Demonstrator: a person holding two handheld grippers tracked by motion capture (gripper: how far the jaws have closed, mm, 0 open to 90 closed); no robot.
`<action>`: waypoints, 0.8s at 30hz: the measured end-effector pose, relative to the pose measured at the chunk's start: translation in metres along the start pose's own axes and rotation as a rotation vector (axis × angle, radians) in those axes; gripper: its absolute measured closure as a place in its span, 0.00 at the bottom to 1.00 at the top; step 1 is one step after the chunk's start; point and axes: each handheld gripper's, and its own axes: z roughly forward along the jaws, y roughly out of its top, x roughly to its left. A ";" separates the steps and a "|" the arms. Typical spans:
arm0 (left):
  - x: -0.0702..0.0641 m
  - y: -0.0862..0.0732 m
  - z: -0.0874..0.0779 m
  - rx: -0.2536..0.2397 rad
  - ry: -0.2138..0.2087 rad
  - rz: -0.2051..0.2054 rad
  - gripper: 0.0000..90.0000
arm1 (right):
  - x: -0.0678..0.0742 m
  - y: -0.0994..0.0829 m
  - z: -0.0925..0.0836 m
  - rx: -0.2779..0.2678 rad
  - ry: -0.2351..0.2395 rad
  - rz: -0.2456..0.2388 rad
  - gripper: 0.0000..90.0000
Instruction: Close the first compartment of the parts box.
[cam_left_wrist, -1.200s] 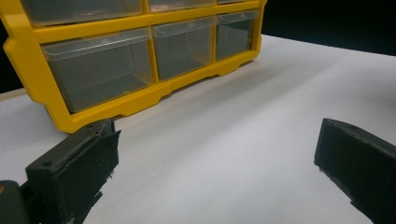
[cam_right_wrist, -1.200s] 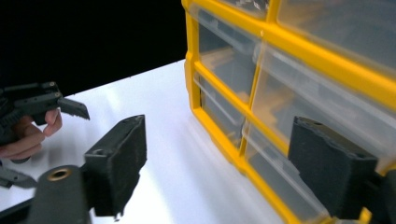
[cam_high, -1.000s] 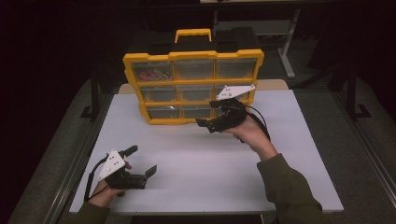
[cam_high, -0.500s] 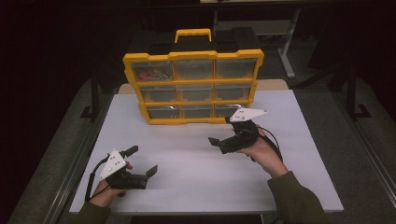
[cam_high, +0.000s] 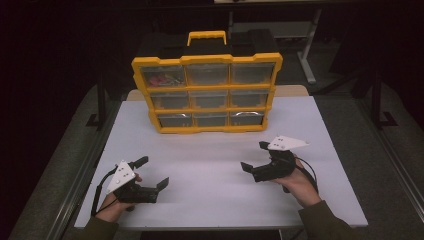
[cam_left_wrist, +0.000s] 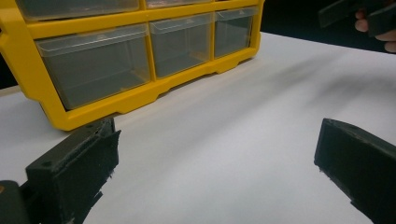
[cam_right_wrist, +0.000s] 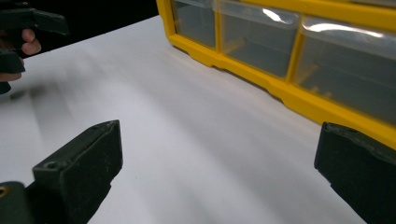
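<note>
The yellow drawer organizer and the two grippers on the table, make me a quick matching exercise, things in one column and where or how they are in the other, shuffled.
Things:
1. yellow drawer organizer
2. left gripper
3. right gripper
4. top-left drawer

Places or states:
A. near right of the table, jaws open
B. holds something pink
C. stands upright at the table's far edge
D. near left of the table, jaws open

Pairs: 1-C, 2-D, 3-A, 4-B

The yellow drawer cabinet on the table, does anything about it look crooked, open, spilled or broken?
Nothing stands out. The yellow drawer cabinet stands upright on the white table, all nine drawers pushed in, nothing spilled.
</note>
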 end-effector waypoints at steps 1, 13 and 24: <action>0.000 0.000 0.000 -0.004 0.000 -0.001 0.00 | -0.001 -0.004 -0.004 -0.003 -0.002 0.012 0.01; -0.001 0.000 0.001 -0.012 0.000 -0.011 0.00 | -0.015 -0.040 -0.042 -0.073 -0.099 0.079 0.01; -0.001 -0.001 0.002 -0.004 0.001 -0.005 0.00 | -0.015 -0.057 -0.048 -0.012 -0.160 0.029 0.01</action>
